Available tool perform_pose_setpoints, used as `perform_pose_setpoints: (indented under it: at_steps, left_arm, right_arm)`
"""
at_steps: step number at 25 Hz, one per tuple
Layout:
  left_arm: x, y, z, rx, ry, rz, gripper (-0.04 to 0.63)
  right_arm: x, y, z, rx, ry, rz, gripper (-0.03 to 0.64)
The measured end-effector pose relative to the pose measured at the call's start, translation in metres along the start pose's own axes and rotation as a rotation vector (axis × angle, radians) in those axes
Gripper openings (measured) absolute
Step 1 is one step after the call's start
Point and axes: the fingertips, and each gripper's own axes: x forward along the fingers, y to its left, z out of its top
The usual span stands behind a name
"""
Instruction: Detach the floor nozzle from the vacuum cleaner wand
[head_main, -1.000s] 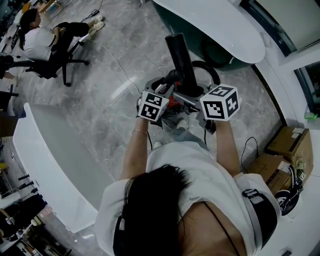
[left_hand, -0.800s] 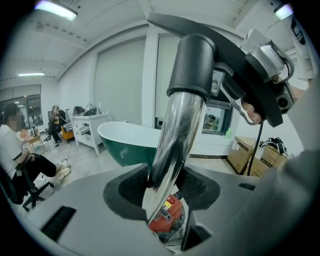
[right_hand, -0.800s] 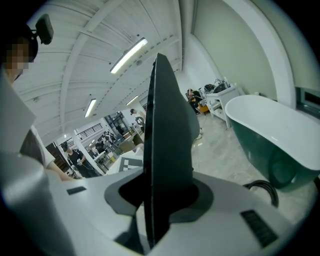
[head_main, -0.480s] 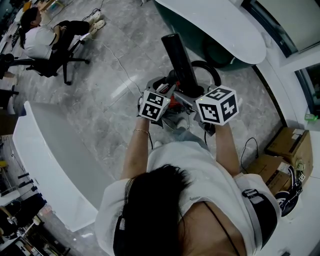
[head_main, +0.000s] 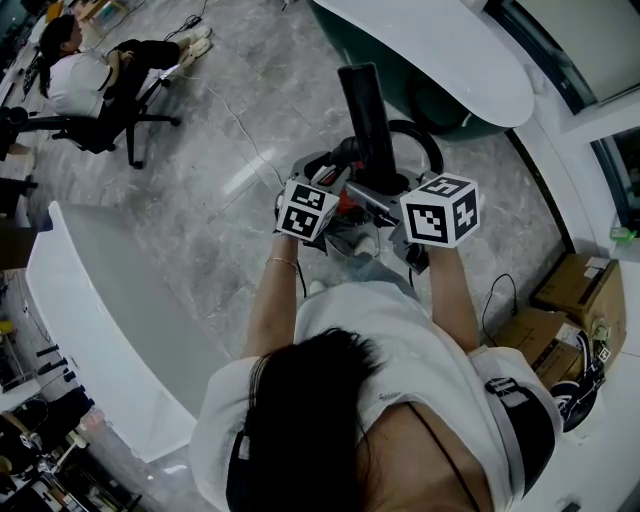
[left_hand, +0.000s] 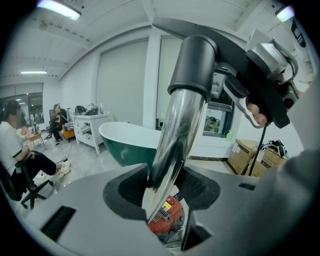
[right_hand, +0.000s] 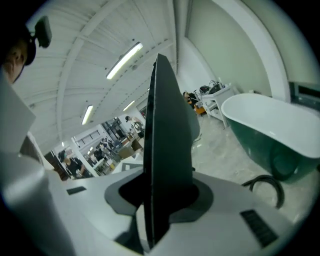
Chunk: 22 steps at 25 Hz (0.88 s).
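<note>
The person holds a vacuum cleaner up in front of them. A shiny chrome wand (left_hand: 175, 135) runs up between the jaws of my left gripper (left_hand: 165, 197), which is shut on it. The wand ends in a dark grey collar (left_hand: 194, 62). The red vacuum body (left_hand: 167, 222) shows below the jaws. My right gripper (right_hand: 162, 202) is shut on the black floor nozzle (right_hand: 167, 135), seen edge-on. In the head view the nozzle (head_main: 367, 115) stands above both grippers: left gripper (head_main: 330, 195) and right gripper (head_main: 392, 200). Their fingertips are hidden there.
A green bathtub with a white rim (head_main: 440, 60) stands just beyond the vacuum, with a black hose loop (head_main: 428, 140) on the floor beside it. A white counter (head_main: 90, 300) is at the left, cardboard boxes (head_main: 575, 290) at the right. A seated person (head_main: 85, 80) is far left.
The nozzle's top has swayed slightly left and back to the right, and the right gripper has rocked a little with it. Both grips are unchanged.
</note>
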Motion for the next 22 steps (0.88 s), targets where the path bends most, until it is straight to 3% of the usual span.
perform_pose_setpoints:
  at_steps: [7, 10, 13, 22]
  left_arm:
    - [-0.003, 0.004, 0.003, -0.001, -0.008, -0.008, 0.176]
    - [-0.004, 0.009, 0.002, -0.019, -0.018, 0.003, 0.176]
    - [-0.008, 0.020, 0.001, -0.032, -0.024, 0.012, 0.176]
    - [-0.008, 0.019, 0.002, -0.035, -0.029, 0.006, 0.176]
  right_arm:
    - [-0.003, 0.003, 0.004, 0.211, -0.067, 0.138, 0.125]
    - [-0.016, -0.003, 0.017, 0.341, -0.161, 0.238, 0.126]
    - [-0.027, -0.010, 0.037, 0.318, -0.221, 0.233, 0.126]
    - [-0.029, -0.005, 0.043, 0.323, -0.241, 0.251, 0.126]
